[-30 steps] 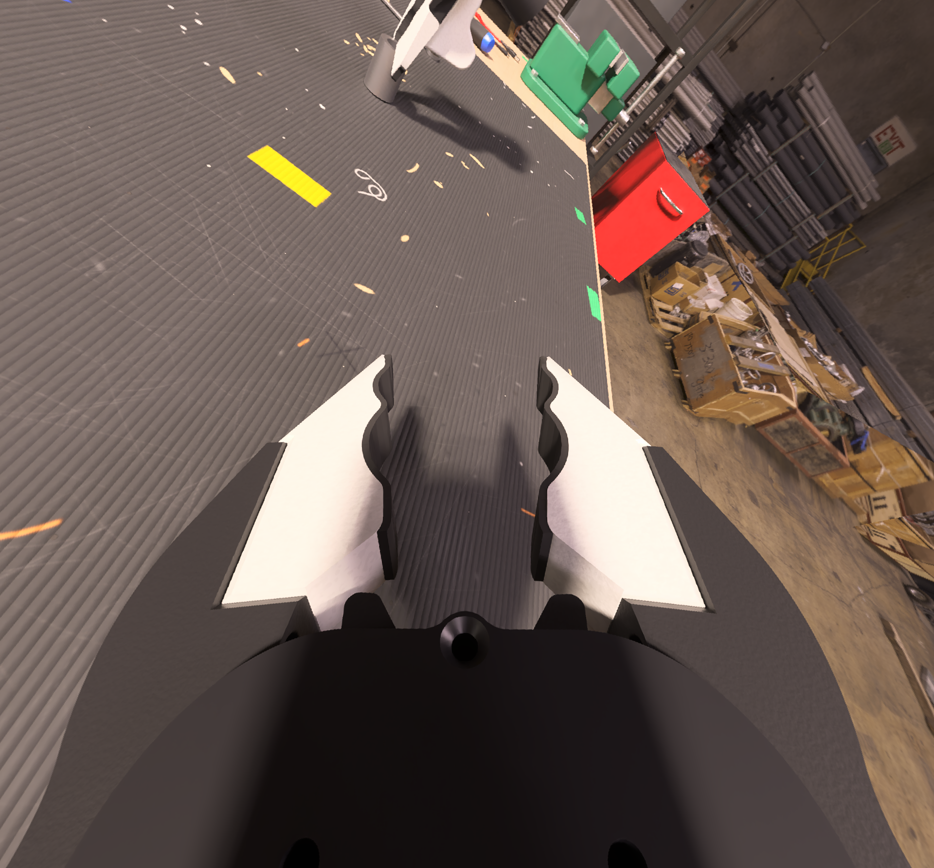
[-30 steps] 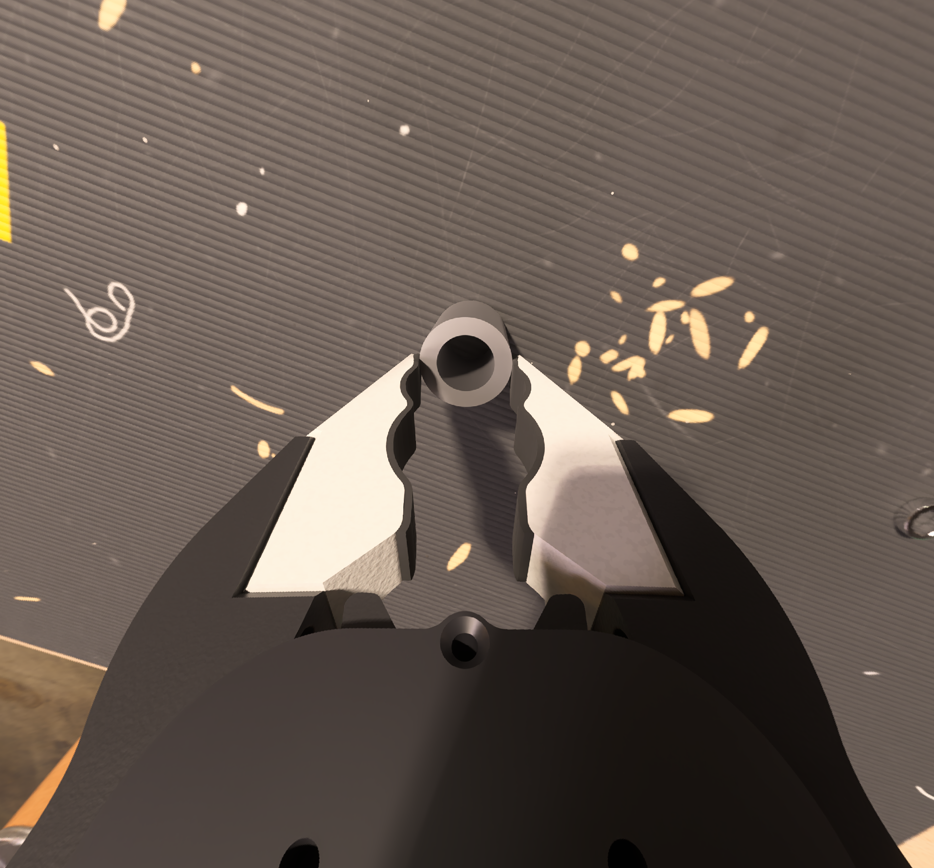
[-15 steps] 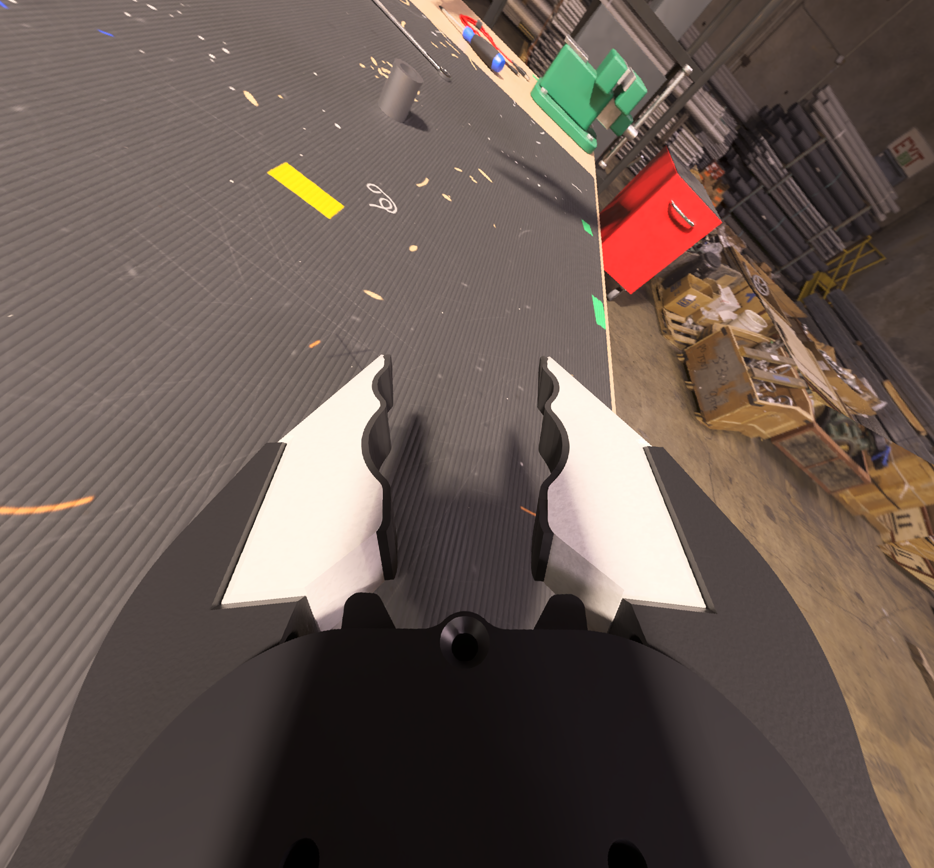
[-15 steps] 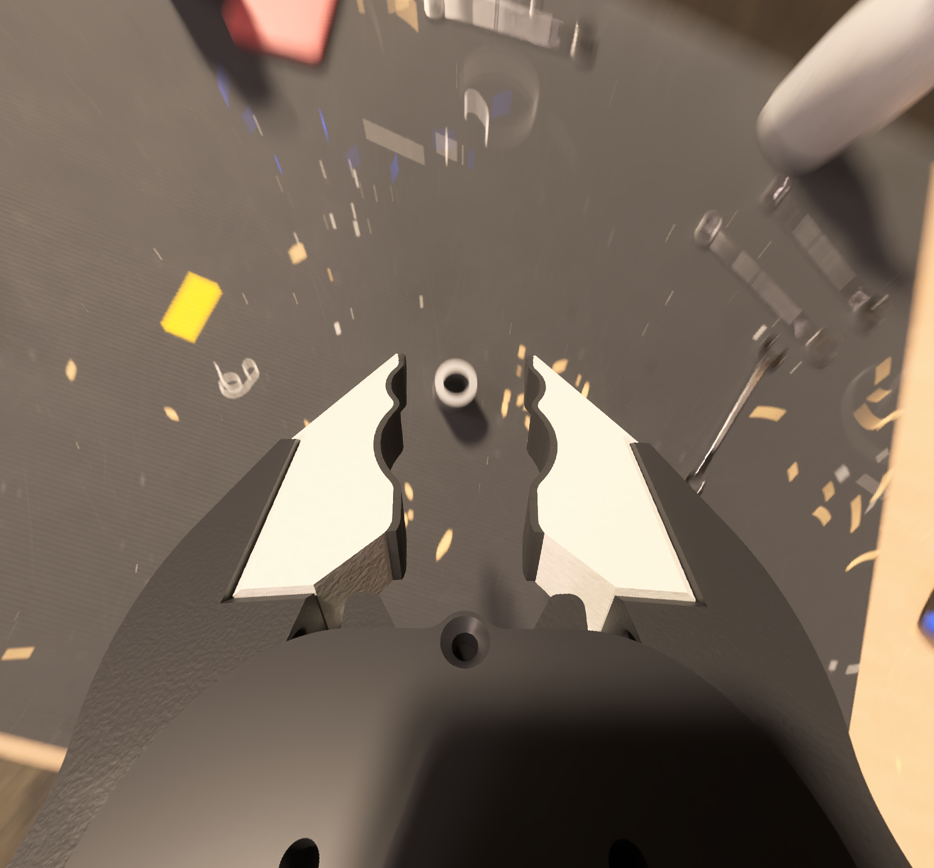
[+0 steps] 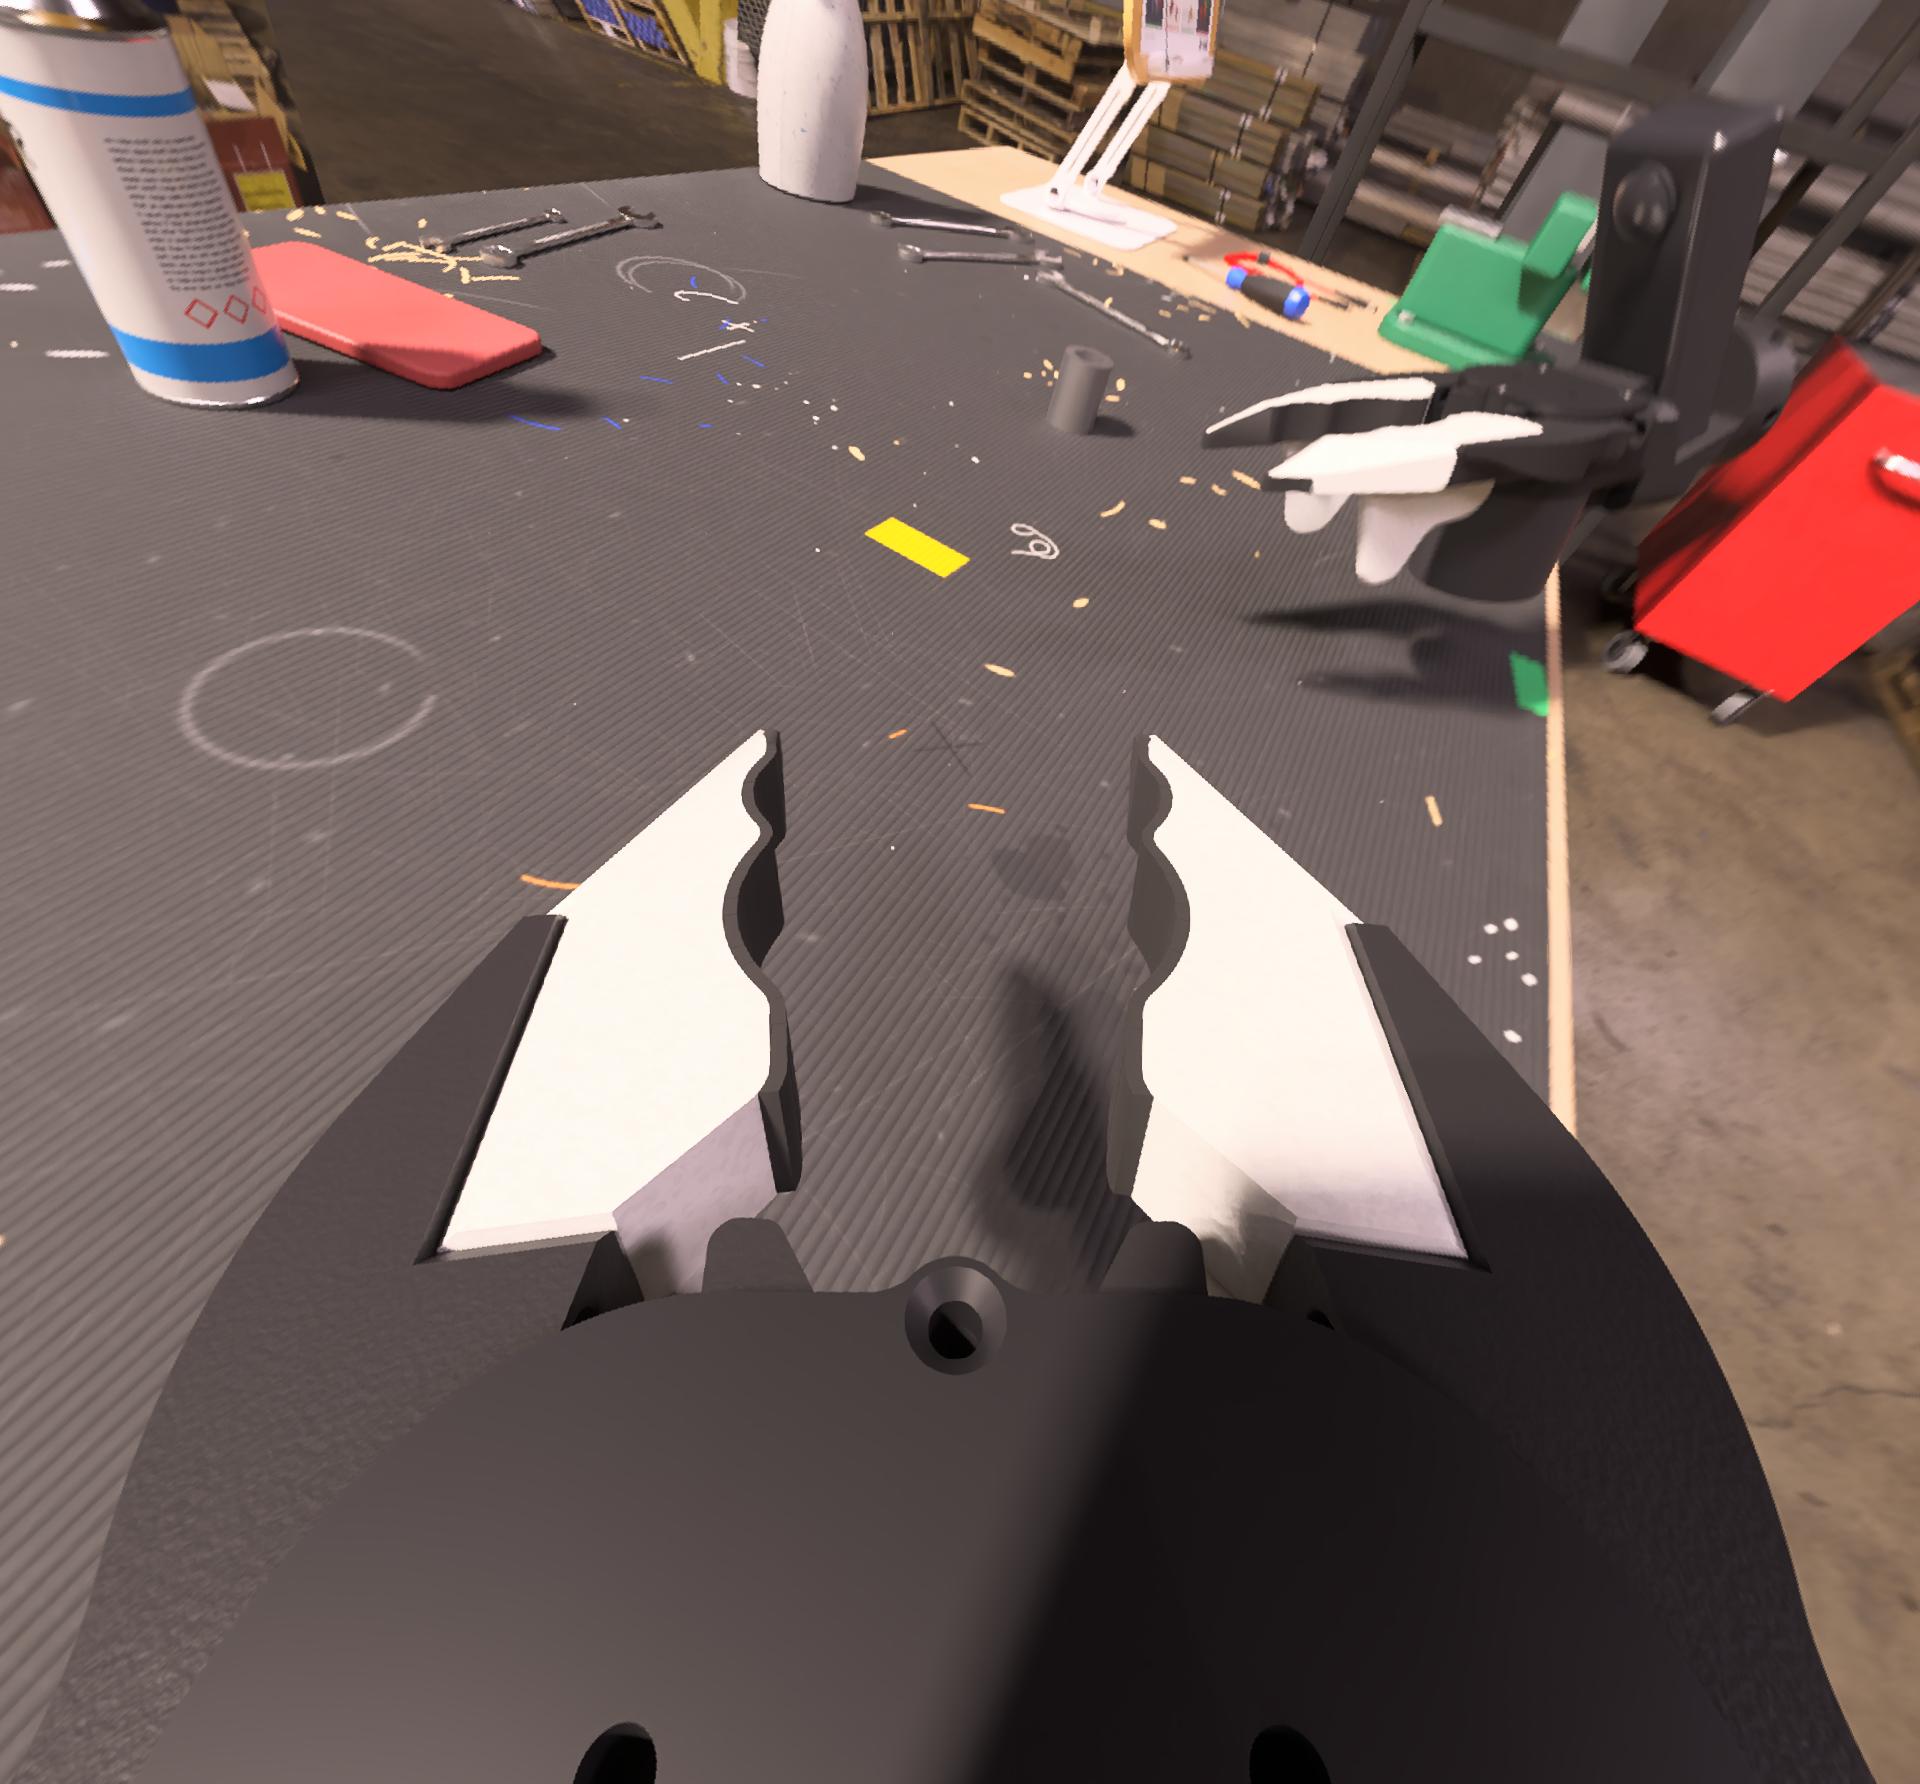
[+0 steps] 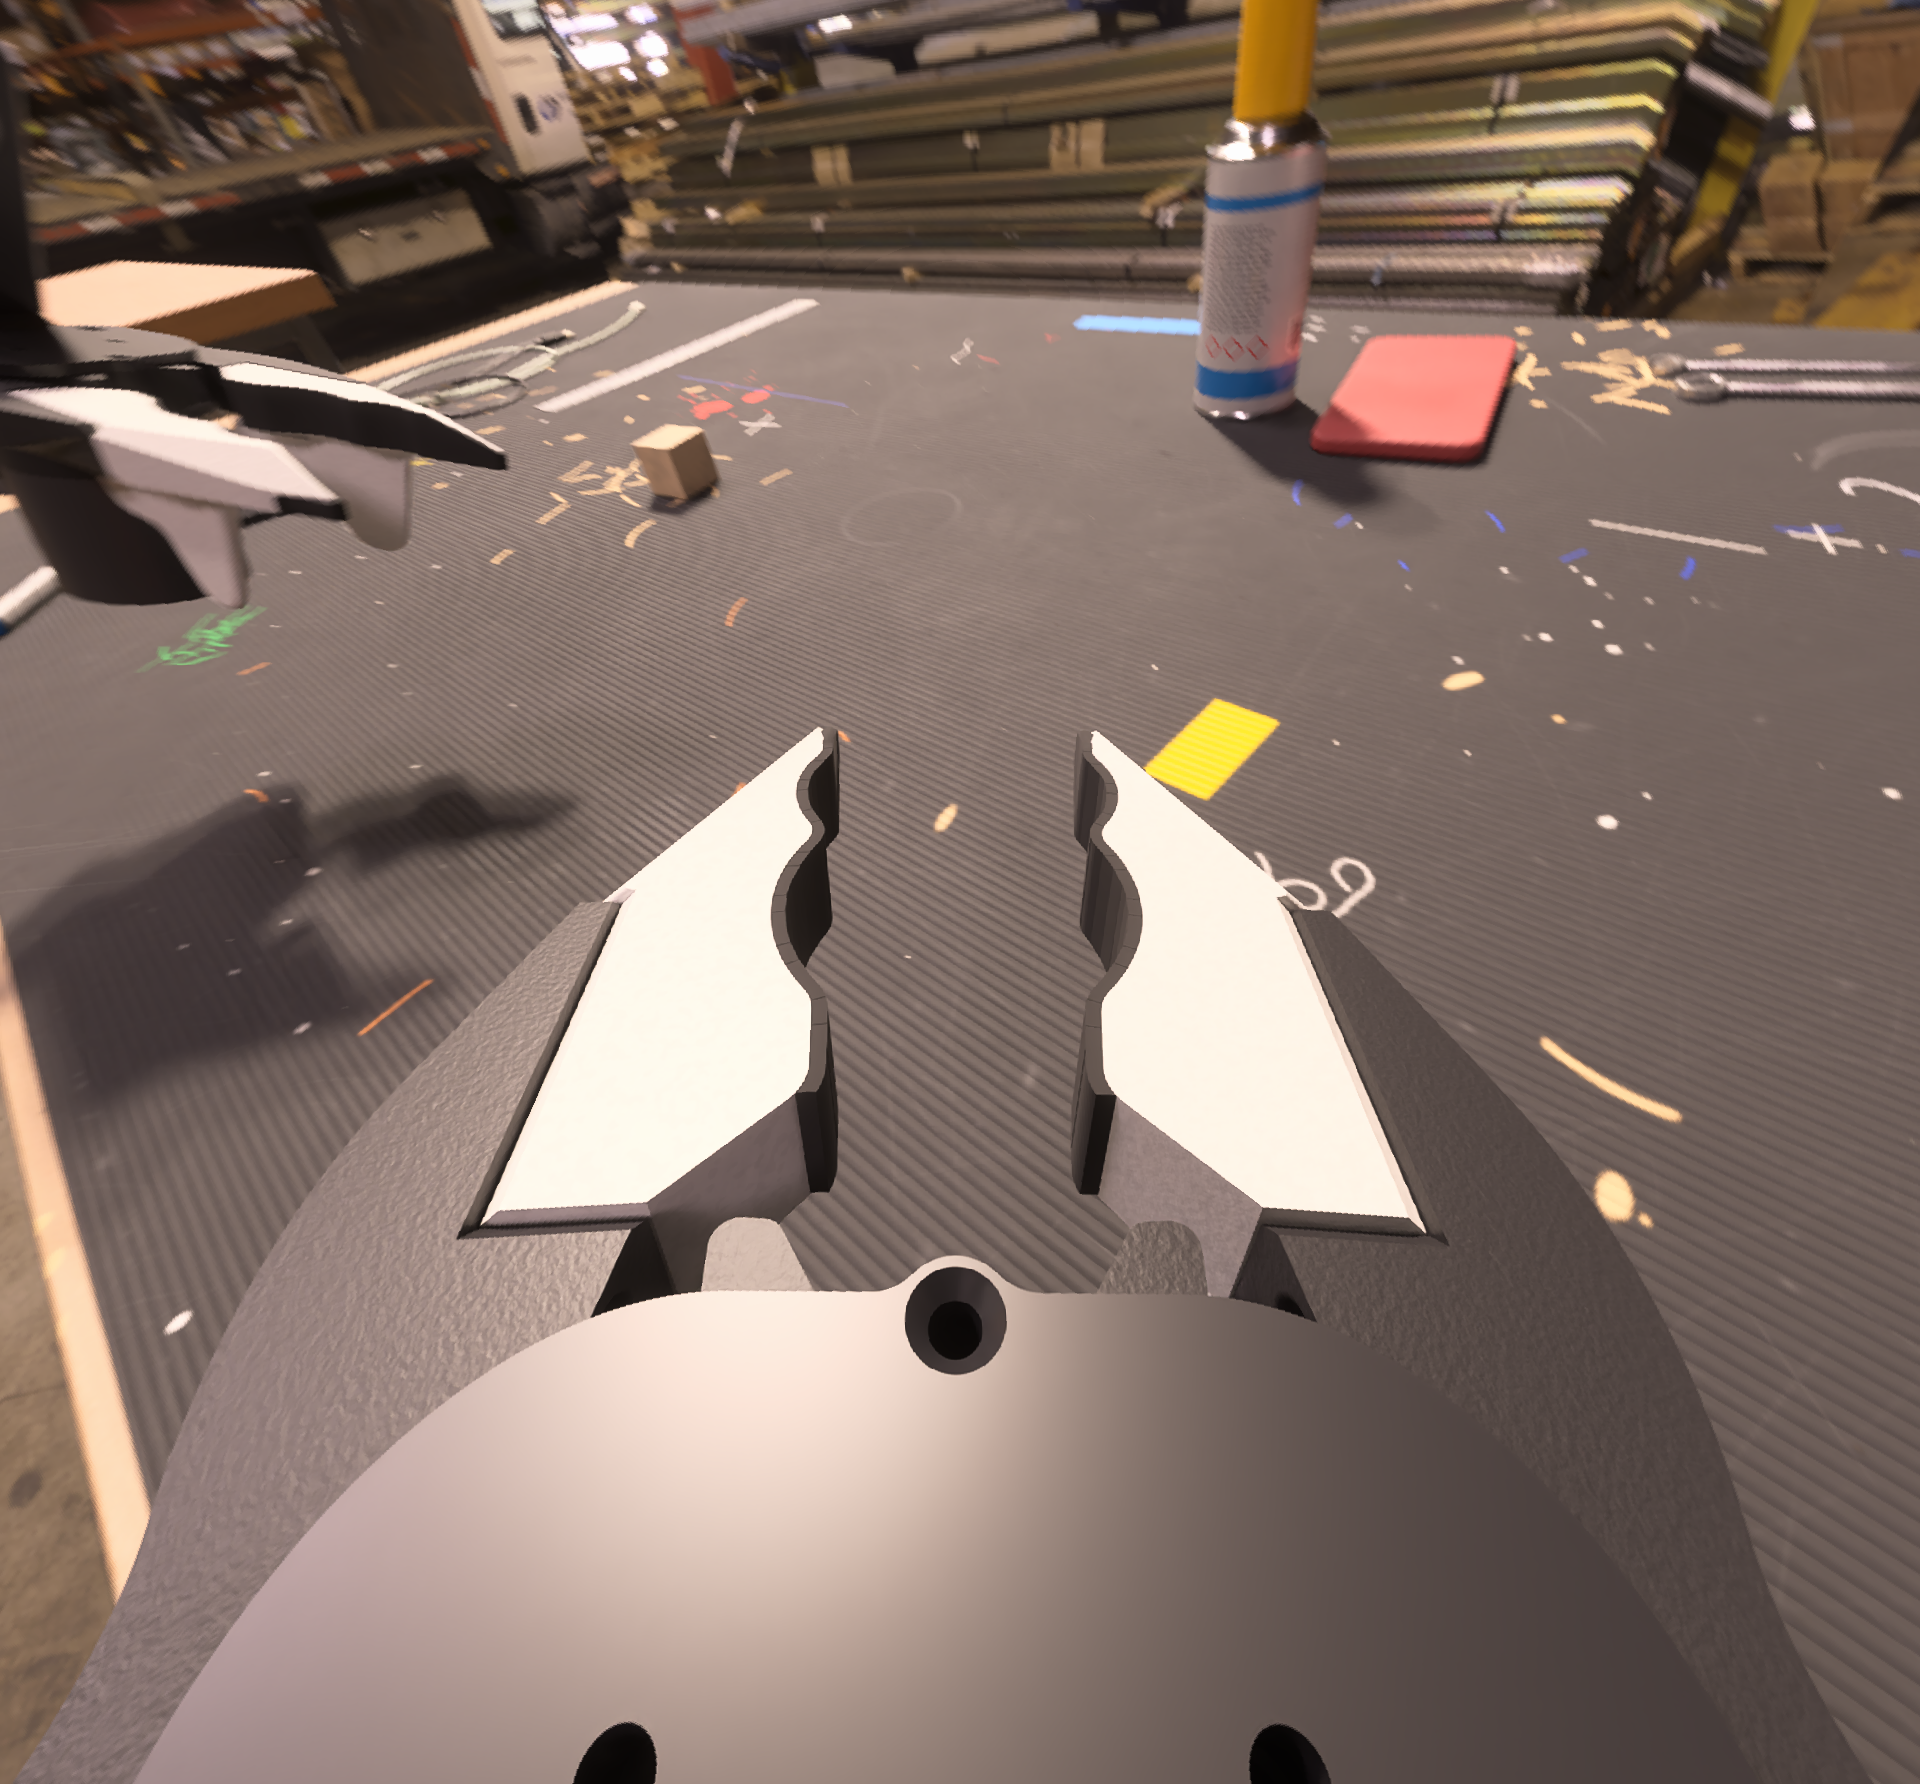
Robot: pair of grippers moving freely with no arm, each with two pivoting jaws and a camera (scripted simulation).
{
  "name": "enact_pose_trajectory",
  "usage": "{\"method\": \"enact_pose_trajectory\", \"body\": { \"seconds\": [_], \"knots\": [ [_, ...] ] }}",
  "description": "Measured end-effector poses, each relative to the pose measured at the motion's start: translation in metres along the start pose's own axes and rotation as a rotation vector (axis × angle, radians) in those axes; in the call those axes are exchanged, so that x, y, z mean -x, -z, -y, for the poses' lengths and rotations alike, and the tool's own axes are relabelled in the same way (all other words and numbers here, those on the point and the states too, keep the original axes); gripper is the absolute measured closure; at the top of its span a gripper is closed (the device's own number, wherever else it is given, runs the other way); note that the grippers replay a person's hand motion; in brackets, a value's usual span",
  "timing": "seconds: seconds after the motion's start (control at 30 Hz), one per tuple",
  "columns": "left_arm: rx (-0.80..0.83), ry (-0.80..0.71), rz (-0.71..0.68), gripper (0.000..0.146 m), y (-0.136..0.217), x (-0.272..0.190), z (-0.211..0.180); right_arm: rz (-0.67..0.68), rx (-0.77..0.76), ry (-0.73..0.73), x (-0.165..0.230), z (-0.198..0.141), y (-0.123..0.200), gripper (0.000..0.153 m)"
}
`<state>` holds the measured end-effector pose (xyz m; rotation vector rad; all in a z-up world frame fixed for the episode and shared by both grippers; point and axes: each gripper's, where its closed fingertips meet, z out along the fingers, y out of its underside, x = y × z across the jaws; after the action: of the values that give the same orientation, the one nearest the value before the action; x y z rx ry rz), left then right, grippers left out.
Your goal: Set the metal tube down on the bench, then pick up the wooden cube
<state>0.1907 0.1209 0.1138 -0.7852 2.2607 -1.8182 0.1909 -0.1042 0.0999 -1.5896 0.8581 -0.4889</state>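
The metal tube (image 5: pixel 1078 389), a short grey cylinder, stands upright on the dark bench mat (image 5: pixel 416 799) in the left wrist view; no gripper touches it. The wooden cube (image 6: pixel 675 459) sits on the mat among wood shavings, far ahead and left in the right wrist view. My right gripper (image 6: pixel 956 735) is open and empty above the mat; it also shows in the left wrist view (image 5: pixel 1242 456), right of the tube. My left gripper (image 5: pixel 958 742) is open and empty; it also shows in the right wrist view (image 6: pixel 442 493), left of the cube.
A spray can (image 6: pixel 1257 248) and a red pad (image 6: pixel 1418 394) stand at the far side. A white bottle (image 5: pixel 810 61), wrenches (image 5: pixel 540 233), a green block (image 5: pixel 1486 290) and a red cabinet (image 5: pixel 1787 529) lie beyond. The bench edge (image 5: pixel 1555 799) runs along the right.
My right gripper opened and let go of the tube, rose off it, then swung level to face across the bench. The tube stays standing. My left gripper tilted up.
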Motion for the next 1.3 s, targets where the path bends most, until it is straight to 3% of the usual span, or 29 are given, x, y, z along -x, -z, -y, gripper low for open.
{"method": "enact_pose_trajectory", "body": {
  "seconds": [0.1, 0.2, 0.33, 0.5, 0.6, 0.77, 0.93, 1.03, 1.1, 1.3],
  "knots": [
    [0.037, 0.075, 0.024, 0.082, 0.017, 0.018, 0.009, 0.006, -0.072, 0.081, 0.006, 0.011, 0.01, 0.106],
    [0.15, 0.082, 0.137, 0.078, 0.038, 0.058, 0.023, -0.022, -0.077, 0.173, 0.004, 0.014, 0.015, 0.107],
    [0.438, -0.106, 0.233, 0.079, 0.064, 0.114, 0.026, -0.05, -0.061, 0.269, 0.002, 0.013, 0.016, 0.107],
    [0.848, -0.358, 0.208, 0.09, 0.073, 0.18, 0.014, -0.027, -0.035, 0.276, 0.005, 0.007, 0.012, 0.108],
    [1.033, -0.464, 0.157, 0.087, 0.069, 0.214, 0.001, -0.017, -0.016, 0.284, 0.006, 0.003, 0.01, 0.108],
    [1.281, -0.47, 0.086, 0.087, 0.068, 0.248, -0.029, -0.019, 0.008, 0.319, 0.008, 0.0, 0.009, 0.108],
    [1.382, -0.49, 0.085, 0.09, 0.066, 0.264, -0.046, -0.013, 0.019, 0.301, 0.011, -0.002, 0.009, 0.108],
    [1.427, -0.507, 0.096, 0.113, 0.069, 0.268, -0.053, -0.007, 0.039, 0.303, 0.012, -0.007, 0.008, 0.108],
    [1.433, -0.462, 0.098, 0.113, 0.07, 0.267, -0.054, -0.005, 0.046, 0.306, 0.012, -0.008, 0.007, 0.108],
    [1.208, -0.42, 0.096, 0.113, 0.063, 0.249, -0.028, 0.029, 0.033, 0.261, 0.013, -0.006, 0.006, 0.108]
  ]
}}
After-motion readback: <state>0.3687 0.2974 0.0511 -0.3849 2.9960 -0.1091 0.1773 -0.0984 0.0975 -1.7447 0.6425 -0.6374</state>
